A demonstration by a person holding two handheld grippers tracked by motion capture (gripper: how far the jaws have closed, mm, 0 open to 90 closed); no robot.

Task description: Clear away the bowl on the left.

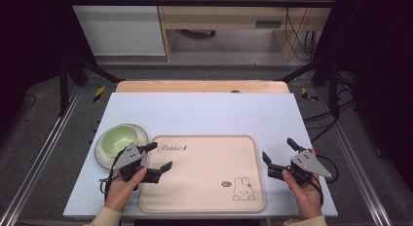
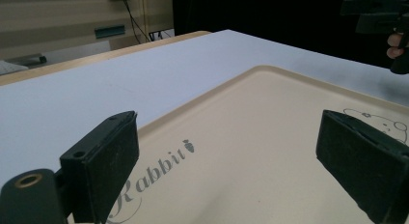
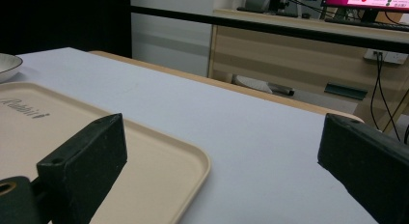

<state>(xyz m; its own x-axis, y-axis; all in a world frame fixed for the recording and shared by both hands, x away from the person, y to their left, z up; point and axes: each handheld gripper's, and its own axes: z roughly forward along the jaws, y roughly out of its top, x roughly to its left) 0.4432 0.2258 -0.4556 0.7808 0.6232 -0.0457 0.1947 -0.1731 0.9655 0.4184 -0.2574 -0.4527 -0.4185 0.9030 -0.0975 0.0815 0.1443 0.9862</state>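
Note:
A beige tray [image 1: 204, 187] printed with "Rabbit" and a bunny lies on the white table top near the front edge. A green bowl [image 1: 117, 140] on a pale plate [image 1: 141, 134] sits just left of it. My left gripper [image 1: 158, 156] hovers over the tray's left edge, open, nothing between its jaws. In the left gripper view the tray [image 2: 270, 151] spreads out between the jaws. My right gripper [image 1: 281, 150] is held just right of the tray, open and empty. The right gripper view shows the tray's corner [image 3: 159, 161] and the plate's rim [image 3: 7, 64].
The white table top [image 1: 204, 114] stretches bare behind the tray. A wooden desk [image 1: 219, 16] and cables [image 1: 302, 36] stand beyond the table. Black frame posts [image 1: 63, 70] flank both sides.

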